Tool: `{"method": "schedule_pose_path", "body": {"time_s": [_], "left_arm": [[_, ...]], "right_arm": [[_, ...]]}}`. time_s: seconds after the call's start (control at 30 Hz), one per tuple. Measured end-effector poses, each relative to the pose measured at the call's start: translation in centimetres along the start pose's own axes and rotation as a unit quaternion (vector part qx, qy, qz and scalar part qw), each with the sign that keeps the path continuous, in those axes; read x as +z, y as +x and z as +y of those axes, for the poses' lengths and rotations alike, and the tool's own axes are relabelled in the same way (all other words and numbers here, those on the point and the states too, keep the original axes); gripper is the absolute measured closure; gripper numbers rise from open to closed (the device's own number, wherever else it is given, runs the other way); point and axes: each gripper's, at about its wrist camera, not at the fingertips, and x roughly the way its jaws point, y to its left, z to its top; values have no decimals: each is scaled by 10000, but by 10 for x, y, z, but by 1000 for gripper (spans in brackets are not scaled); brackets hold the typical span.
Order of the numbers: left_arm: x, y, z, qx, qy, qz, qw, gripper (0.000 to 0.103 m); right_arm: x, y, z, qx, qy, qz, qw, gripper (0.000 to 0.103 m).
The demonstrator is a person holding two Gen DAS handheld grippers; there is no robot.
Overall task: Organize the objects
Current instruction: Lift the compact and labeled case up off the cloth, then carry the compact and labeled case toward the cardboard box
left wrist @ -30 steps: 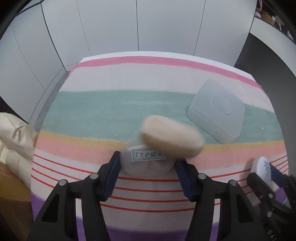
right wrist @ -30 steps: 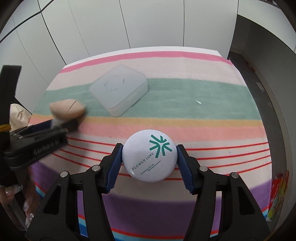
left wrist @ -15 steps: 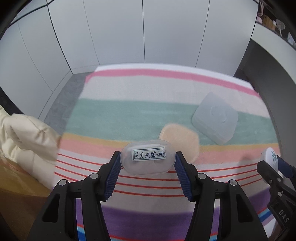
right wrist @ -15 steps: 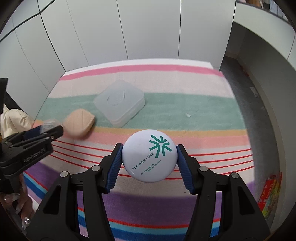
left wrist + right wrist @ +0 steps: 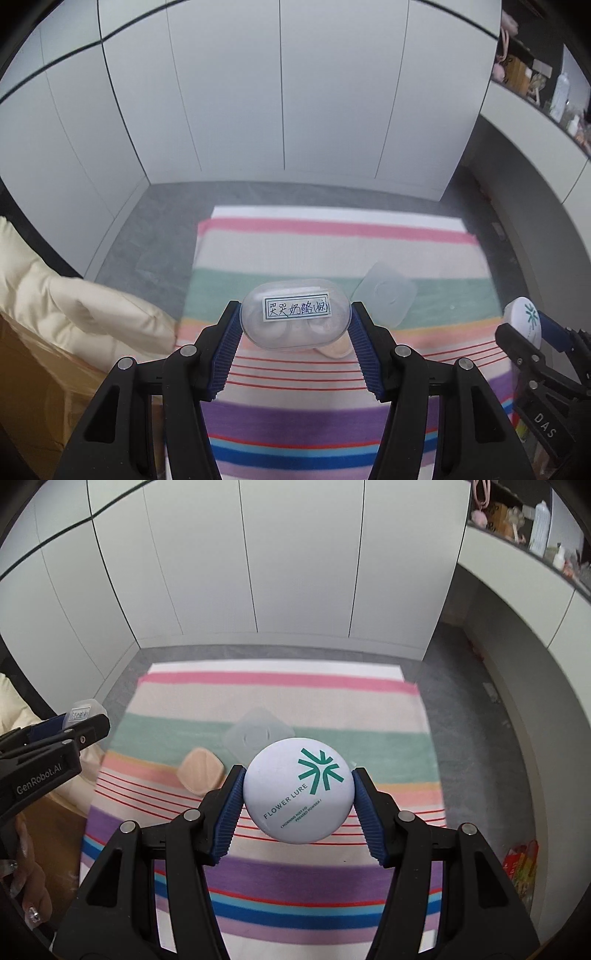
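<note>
My left gripper [image 5: 294, 317] is shut on a clear oval case [image 5: 294, 314] with a handwritten label, held high above the striped cloth [image 5: 332, 254]. My right gripper [image 5: 297, 788] is shut on a round white powder compact [image 5: 297, 789] printed with a green logo. On the cloth far below lie a beige puff [image 5: 200, 771] and a frosted square box [image 5: 258, 734]. In the left wrist view the puff [image 5: 334, 349] peeks out under the case, the box [image 5: 386, 297] lies to its right, and the compact [image 5: 522, 321] shows at the right edge.
The striped cloth covers a table over grey floor [image 5: 476, 716], with white wall panels [image 5: 295, 561] behind. A cream padded sleeve [image 5: 74, 314] is at the left. A shelf with small items [image 5: 532, 528] runs along the upper right. A colourful package [image 5: 522, 864] lies on the floor.
Both grippers have risen well above the table with their objects, so the cloth looks smaller. The puff, blurred in the air beside the case a second ago, now lies on the cloth.
</note>
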Motion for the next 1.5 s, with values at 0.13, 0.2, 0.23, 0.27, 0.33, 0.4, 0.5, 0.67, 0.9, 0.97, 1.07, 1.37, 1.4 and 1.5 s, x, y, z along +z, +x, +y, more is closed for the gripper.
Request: {"method": "schedule_pose_path", "body": {"time_s": [0.13,0.2,0.23,0.27,0.33,0.4,0.5,0.67,0.9,0.97,1.07,1.37,1.4,1.5], "left_arm": [[23,-44,-5,-80,40,-239,9997,44],[34,-72,-7,-108,75,-402,9991,44],[37,-82,-8,-119,88,-453,9989,44],[40,-93,-8,-133,100,-508,9986,44],[47,-117,-9,-172,105,-609,9979,44],[51,-136,-11,-163,128,-697,9974,44],[57,-163,-14,-191,162,-829,9962,44],[64,-201,-18,-224,139,-951,9951,44],[63,-233,-20,-227,132,-1063,9940,44],[61,-237,-19,-177,125,-1069,9940,44],[58,-240,-19,-162,124,-1096,9938,44],[48,-247,-22,-216,193,-1087,9937,44],[46,-248,-22,-233,176,-1094,9936,44],[34,-252,-22,-272,150,-1137,9930,44]], "right_arm": [[22,-39,2,15,7,-198,9998,43],[32,-59,2,37,46,-302,9995,43],[37,-70,3,46,63,-356,9993,43],[43,-82,3,38,79,-410,9991,43],[50,-103,6,20,70,-503,9987,43],[57,-121,9,29,46,-589,9982,43],[66,-147,12,89,3,-693,9976,43],[75,-183,18,23,-99,-897,9959,43],[72,-219,19,-55,-130,-1093,9939,43],[71,-226,19,-89,-149,-1127,9935,43],[69,-234,18,-60,-136,-1164,9931,43],[60,-239,13,-103,-94,-1164,9931,43],[58,-240,14,-95,-98,-1166,9931,43],[52,-242,12,-94,-81,-1166,9931,43]]}}
